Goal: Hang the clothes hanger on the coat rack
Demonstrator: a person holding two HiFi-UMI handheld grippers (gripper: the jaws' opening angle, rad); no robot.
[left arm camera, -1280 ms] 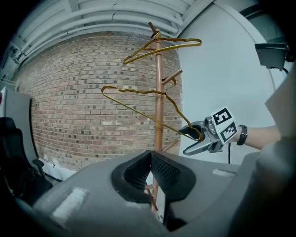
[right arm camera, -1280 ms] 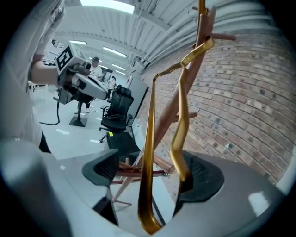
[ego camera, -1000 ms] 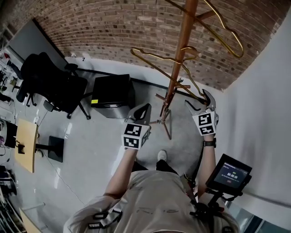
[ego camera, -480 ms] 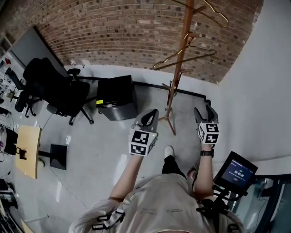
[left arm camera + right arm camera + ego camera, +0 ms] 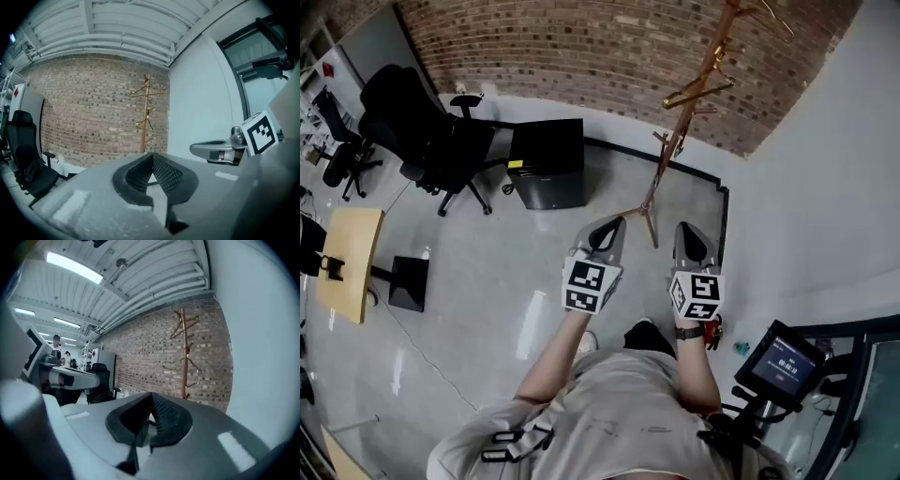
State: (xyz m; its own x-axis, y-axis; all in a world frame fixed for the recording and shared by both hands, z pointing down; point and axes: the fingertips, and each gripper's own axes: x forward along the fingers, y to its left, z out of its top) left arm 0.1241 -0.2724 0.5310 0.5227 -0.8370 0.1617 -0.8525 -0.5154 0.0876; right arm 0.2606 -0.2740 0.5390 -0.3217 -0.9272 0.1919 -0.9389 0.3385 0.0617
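A brick wall (image 5: 581, 47) is recorded across the far side of the room, with a pale floor (image 5: 487, 281) in front of it. A black office chair (image 5: 422, 141) and a black cabinet (image 5: 548, 164) are noted at the foot of that wall, the cabinet just beside the chair. A wooden coat rack (image 5: 675, 145) is seen standing upright near the corner where the brick meets a white wall. The left gripper (image 5: 612, 225) and the right gripper (image 5: 687, 230) are held side by side, well short of the rack and pointed towards it. On each, the jaws are found closed together with nothing between them. A gold clothes hanger (image 5: 698, 91) is observed hung on a peg of the rack, clear of both grippers
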